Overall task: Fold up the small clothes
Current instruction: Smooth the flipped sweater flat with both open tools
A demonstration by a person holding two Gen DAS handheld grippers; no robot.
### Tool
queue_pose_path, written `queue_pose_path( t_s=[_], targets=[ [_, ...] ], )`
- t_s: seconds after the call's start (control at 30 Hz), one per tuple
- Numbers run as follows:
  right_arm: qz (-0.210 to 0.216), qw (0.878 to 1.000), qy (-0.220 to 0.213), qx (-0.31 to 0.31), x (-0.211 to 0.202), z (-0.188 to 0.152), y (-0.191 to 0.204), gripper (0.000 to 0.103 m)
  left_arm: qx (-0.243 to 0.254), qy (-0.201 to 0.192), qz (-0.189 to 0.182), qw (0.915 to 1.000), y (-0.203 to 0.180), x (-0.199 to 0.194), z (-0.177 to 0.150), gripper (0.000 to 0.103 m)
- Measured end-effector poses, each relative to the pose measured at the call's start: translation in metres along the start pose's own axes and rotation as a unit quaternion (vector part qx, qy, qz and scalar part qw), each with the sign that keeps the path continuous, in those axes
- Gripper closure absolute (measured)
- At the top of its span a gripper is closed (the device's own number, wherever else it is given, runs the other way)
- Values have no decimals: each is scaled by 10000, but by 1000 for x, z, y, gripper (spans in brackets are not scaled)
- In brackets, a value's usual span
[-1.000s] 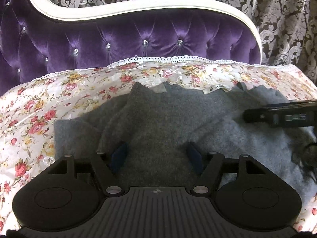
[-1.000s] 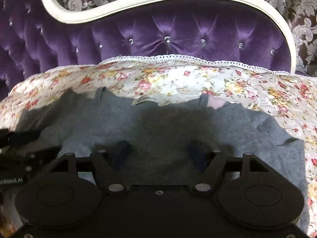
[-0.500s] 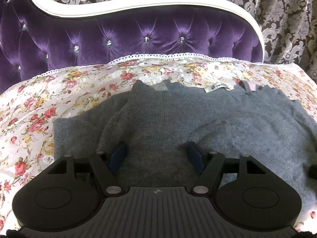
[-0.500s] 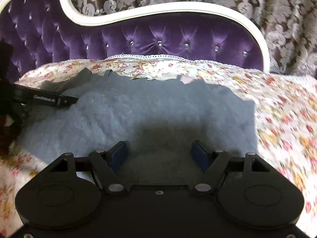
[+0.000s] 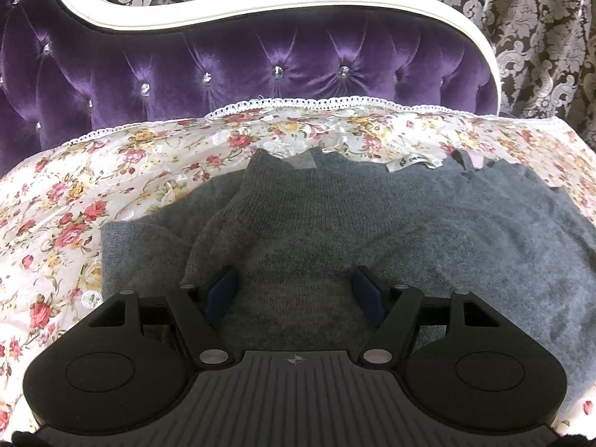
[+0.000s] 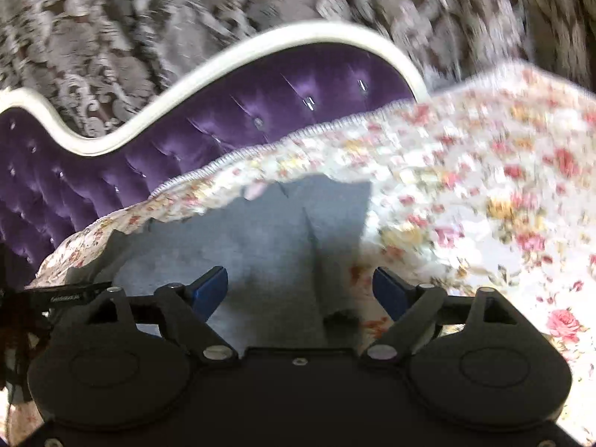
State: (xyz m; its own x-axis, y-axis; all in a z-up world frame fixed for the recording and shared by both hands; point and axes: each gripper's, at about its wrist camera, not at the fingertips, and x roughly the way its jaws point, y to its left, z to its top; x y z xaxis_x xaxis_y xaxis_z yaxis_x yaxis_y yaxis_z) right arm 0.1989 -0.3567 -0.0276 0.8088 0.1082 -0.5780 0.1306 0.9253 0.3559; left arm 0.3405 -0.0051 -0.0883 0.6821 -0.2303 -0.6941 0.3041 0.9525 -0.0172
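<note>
Grey sweater [image 5: 372, 231] spread flat on floral cover [image 5: 74, 193] before purple headboard [image 5: 260, 63]. Left gripper [image 5: 294, 294] angled down over sweater, jaws apart, pinching nothing. Right gripper [image 6: 300, 290] tilted, rolled, over sweater's edge, jaws opening, empty.

Bare floral sheet [image 6: 484, 223] at 3 o'clock of the grey sweater [image 5: 372, 231]: free room. Purple tufted headboard [image 5: 260, 63] blocks 12 o'clock. Left gripper [image 6: 70, 292] sits at 9 o'clock in right wrist view.
</note>
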Motion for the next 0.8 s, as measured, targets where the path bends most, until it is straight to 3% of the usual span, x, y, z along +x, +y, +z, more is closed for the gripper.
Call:
queue_pose_path(
  t_s=[0.1, 0.13, 0.27, 0.4, 0.5, 0.6, 0.73, 0.77, 0.8],
  targets=[
    [222, 9985, 387, 329, 15, -3, -15, 14, -4, 54, 8, 10000, 1, 1, 3, 34],
    [278, 9988, 283, 301, 16, -6, -16, 11, -12, 81, 3, 10000, 1, 2, 4, 34],
    [177, 9989, 360, -239, 21, -12, 0, 1, -14, 329, -14, 9995, 1, 3, 15, 35],
    [-151, 9953, 468, -836, 26, -18, 18, 0, -522, 761, -47, 9957, -1, -4, 36, 36],
    [-99, 9961, 419, -770, 25, -19, 16, 0, -756, 674, -243, 9946, -14, -14, 48, 36],
    [30, 9974, 351, -626, 21, -21, 9, 0, -422, 542, -269, 9973, -42, -15, 55, 36],
    [124, 9979, 350, -538, 20, -18, 6, 0, -72, 815, -240, 9964, -71, 9, 51, 36],
    [152, 9979, 345, -519, 21, -18, 5, 0, -30, 923, -195, 9955, -76, 18, 45, 34],
    [180, 9980, 337, -502, 21, -18, 4, 0, 60, 780, -124, 9969, -80, 19, 41, 28]
  ],
)
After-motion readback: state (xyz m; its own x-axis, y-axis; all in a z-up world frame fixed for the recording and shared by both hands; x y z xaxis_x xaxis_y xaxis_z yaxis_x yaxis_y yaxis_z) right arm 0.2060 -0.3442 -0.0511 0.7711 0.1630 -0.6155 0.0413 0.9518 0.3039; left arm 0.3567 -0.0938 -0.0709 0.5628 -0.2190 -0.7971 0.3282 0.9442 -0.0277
